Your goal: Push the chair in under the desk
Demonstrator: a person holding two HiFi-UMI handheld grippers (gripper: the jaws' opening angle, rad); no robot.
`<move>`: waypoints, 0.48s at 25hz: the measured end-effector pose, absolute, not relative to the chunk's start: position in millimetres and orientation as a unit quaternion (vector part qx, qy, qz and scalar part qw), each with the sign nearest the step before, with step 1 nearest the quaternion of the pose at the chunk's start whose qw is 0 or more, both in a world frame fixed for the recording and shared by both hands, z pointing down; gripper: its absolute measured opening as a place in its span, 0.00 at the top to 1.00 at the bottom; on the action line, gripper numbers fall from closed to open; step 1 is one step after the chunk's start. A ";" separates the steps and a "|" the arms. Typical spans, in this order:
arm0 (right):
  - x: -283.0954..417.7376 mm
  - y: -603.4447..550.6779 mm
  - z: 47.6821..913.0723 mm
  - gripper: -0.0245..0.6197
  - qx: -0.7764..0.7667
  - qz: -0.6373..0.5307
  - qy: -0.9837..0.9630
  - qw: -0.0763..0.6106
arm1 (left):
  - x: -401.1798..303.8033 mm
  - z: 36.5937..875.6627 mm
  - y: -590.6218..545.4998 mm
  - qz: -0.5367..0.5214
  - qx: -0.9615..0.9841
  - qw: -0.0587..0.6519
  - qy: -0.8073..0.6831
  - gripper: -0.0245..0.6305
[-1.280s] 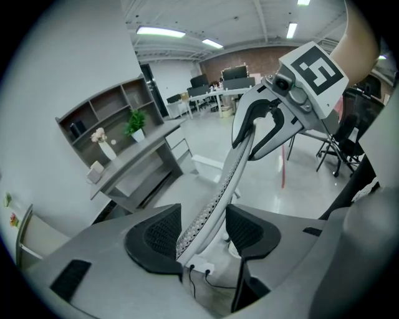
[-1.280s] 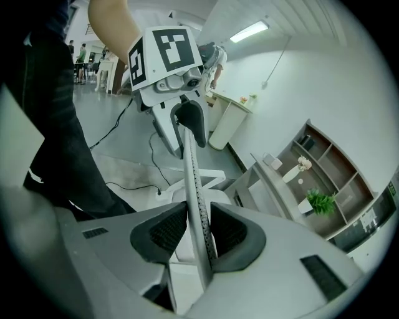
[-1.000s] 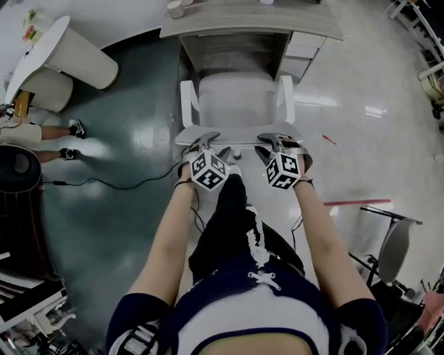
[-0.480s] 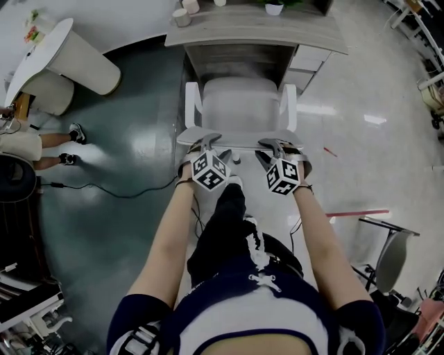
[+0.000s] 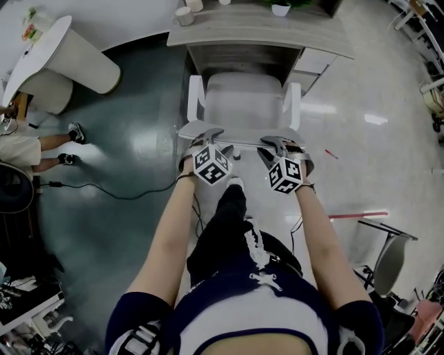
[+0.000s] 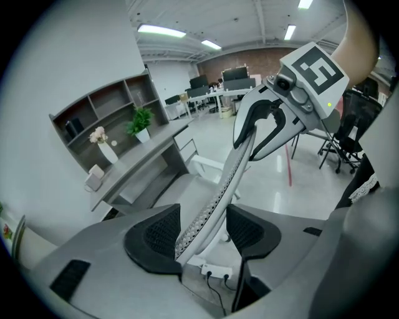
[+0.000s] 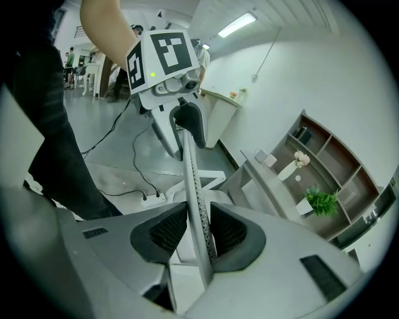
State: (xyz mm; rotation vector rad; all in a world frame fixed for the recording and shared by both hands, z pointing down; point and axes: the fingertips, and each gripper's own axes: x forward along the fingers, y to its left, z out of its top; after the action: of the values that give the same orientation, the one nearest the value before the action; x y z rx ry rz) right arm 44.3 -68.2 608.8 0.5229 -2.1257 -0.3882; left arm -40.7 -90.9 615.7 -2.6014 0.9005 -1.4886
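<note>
The white office chair faces the grey desk, with its seat front under the desk's edge. Both grippers hold the thin top edge of the mesh chair back. My left gripper is at the left end and my right gripper is at the right end. In the left gripper view the pads of my left gripper are clamped on either side of the chair back. In the right gripper view my right gripper pinches the chair back the same way.
A drawer unit sits under the desk's right side. A cup and a plant pot stand on the desk. A cable crosses the dark floor at left, near a seated person's feet. Another chair stands at right.
The chair has rolled forward towards the desk with both grippers holding its back. The desk now sits closer in the head view.
</note>
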 end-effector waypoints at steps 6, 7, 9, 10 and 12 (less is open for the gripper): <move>40.8 -86.3 609.4 0.80 0.212 -0.156 -0.857 0.443 | -44.1 616.5 -108.7 -0.474 -0.833 0.011 0.285 0.61; 40.8 -89.6 609.3 0.80 0.212 -0.155 -0.857 0.444 | -44.0 616.3 -112.2 -0.473 -0.834 0.013 0.284 0.61; 40.5 -95.9 608.8 0.80 0.213 -0.150 -0.857 0.445 | -44.1 615.6 -118.6 -0.472 -0.835 0.015 0.281 0.61; 40.1 -99.1 608.6 0.80 0.213 -0.147 -0.857 0.446 | -44.5 615.3 -121.7 -0.473 -0.835 0.015 0.280 0.61; 39.1 -105.5 608.6 0.80 0.213 -0.143 -0.857 0.446 | -45.3 615.3 -128.2 -0.473 -0.836 0.015 0.279 0.61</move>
State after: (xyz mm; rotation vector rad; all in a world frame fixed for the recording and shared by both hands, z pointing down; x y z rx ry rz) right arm 39.1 -105.5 608.6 0.5287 -2.1236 -0.3547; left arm -45.3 -128.2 615.3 -2.6010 0.8671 -1.4711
